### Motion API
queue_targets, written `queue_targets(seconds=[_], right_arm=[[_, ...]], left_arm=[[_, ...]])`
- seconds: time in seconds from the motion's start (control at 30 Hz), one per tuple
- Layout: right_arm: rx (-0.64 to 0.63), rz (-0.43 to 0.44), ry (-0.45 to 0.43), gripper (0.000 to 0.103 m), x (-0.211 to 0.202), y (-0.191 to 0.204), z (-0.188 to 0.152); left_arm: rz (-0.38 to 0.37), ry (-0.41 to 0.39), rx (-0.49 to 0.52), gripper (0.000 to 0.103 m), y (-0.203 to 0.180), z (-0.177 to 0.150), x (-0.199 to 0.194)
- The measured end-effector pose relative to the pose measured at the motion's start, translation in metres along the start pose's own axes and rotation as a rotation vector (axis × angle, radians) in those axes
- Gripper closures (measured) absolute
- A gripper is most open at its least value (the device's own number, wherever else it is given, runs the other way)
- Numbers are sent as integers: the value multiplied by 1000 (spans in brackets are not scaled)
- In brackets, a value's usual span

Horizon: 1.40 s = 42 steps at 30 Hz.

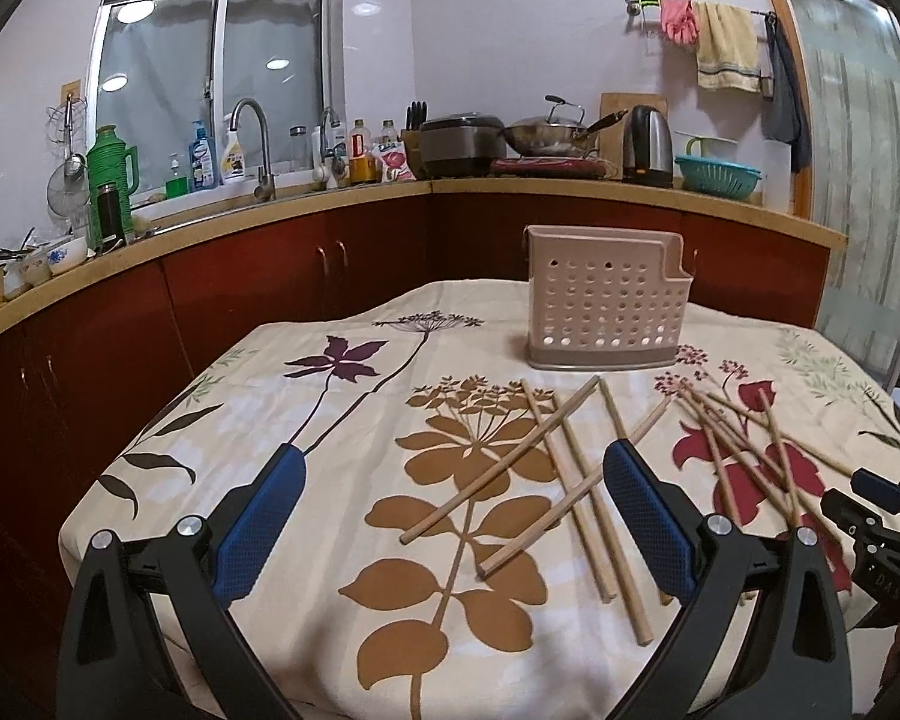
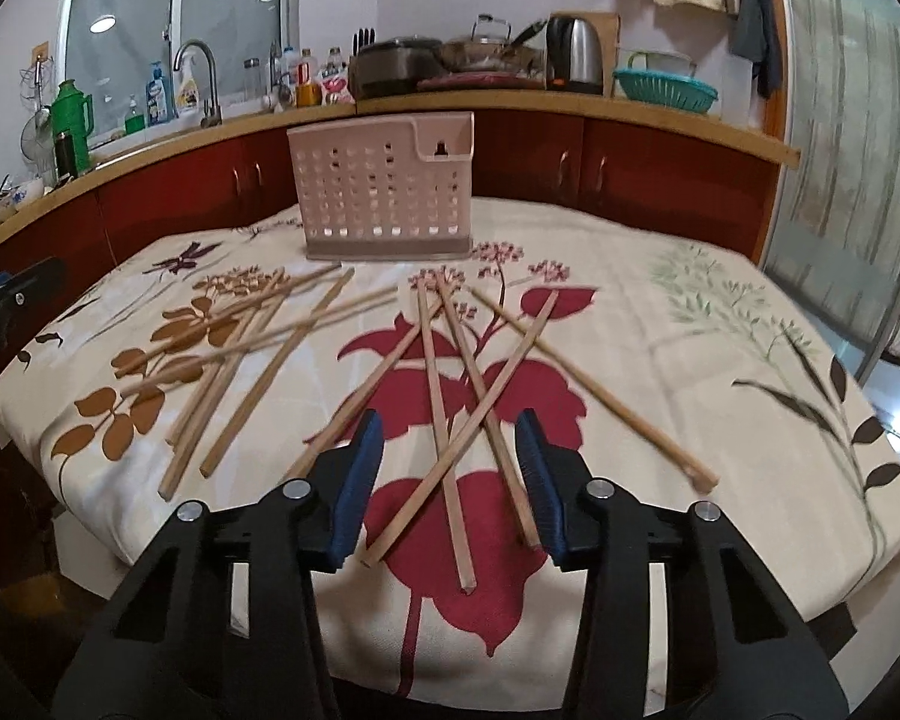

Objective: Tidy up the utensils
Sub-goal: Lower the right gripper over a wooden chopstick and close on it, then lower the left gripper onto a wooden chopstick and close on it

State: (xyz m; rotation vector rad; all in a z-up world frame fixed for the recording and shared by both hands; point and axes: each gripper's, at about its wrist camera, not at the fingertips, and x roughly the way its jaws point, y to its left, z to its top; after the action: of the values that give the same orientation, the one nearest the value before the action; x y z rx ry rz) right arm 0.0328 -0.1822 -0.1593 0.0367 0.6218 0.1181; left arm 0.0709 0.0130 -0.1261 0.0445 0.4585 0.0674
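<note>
Clearly both grippers hanging spread, holding nothing: left gripper point(image 1: 453, 516) wide over left chopstick pile point(image 1: 561, 480), right gripper point(image 2: 450, 474) straddling crossed red-flower pile point(image 2: 450, 384) on tabletop point(image 2: 660, 312). Holder point(image 2: 384, 186) standing far, centre.

Risk: sticks overlapping, so closing likely pinching several or levering neighbours off near edge.

Right view revealing holder's side pocket; left view showing fuller kitchen counter.

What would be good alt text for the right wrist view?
The open right gripper hovers over crossed wooden chopsticks on a floral tablecloth, nothing held. A perforated pink holder stands empty behind them, with more chopsticks at left.
</note>
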Motion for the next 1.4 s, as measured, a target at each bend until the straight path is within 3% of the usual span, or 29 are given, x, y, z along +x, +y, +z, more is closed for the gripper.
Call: queue_targets(seconds=[0.13, 0.2, 0.4, 0.97, 1.4], right_arm=[[-11, 14, 24, 70, 6, 5, -5], [-13, 21, 38, 79, 8, 6, -7], [-26, 38, 80, 87, 12, 12, -18], [-3, 23, 119, 96, 17, 4, -23], [-25, -28, 37, 97, 4, -7, -7]], left_arm=[[1, 8, -6, 6, 1, -1, 5], [1, 6, -5, 6, 1, -1, 5], [2, 7, 8, 6, 0, -2, 7], [-2, 24, 29, 6, -7, -9, 10], [-7, 67, 50, 6, -8, -21, 28]])
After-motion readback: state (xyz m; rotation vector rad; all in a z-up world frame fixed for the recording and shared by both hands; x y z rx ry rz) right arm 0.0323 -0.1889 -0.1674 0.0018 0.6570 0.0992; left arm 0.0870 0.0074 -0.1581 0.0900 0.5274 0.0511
